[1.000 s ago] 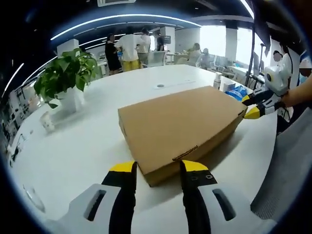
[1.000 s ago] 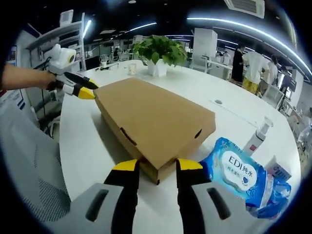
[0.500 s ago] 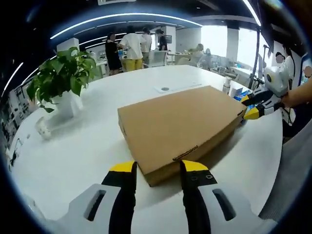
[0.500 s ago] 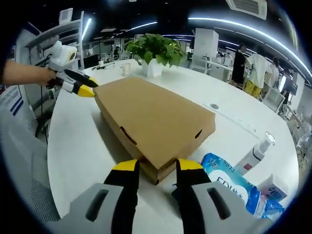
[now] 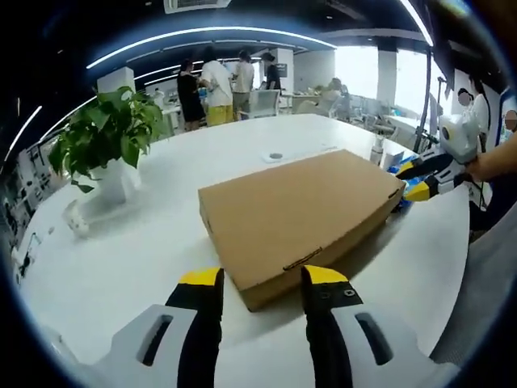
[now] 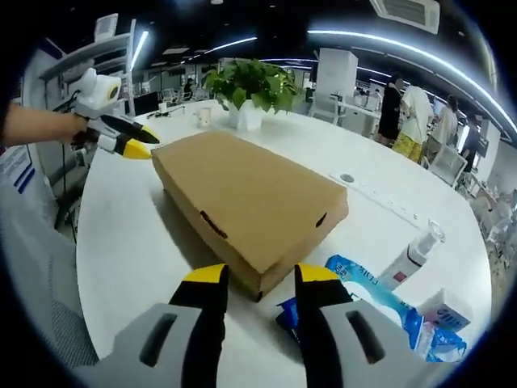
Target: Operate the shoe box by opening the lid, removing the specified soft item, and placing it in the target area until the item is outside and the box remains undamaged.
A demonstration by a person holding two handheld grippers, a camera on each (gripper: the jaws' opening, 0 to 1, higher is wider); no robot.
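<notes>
Left gripper view is showing a potted plant sitting far left on the white table, and the shoe box is lying flat just past your left gripper, lid still shut. Its near corner is poking right toward the gap between your jaws, which are standing apart and not gripping anything, so it's sitting diagonal to you, long axis running off up and to the right. At the far right end your right gripper is hovering at the opposite corner; can't tell from here whether it's actually touching. Right gripper view is giving the mirror of that: your left gripper is coming in from the left at the far corner, the box is stretching away up-left from your right gripper, whose jaws are also spread with nothing between them and the near corner almost between the tips. Further right a blue wipes pack is lying beside that corner, then a pump bottle. Honestly both hands look equally close, one per end, so I'd guess the lid lift is coming next. What's inside is staying hidden, since the lid is closed.
</notes>
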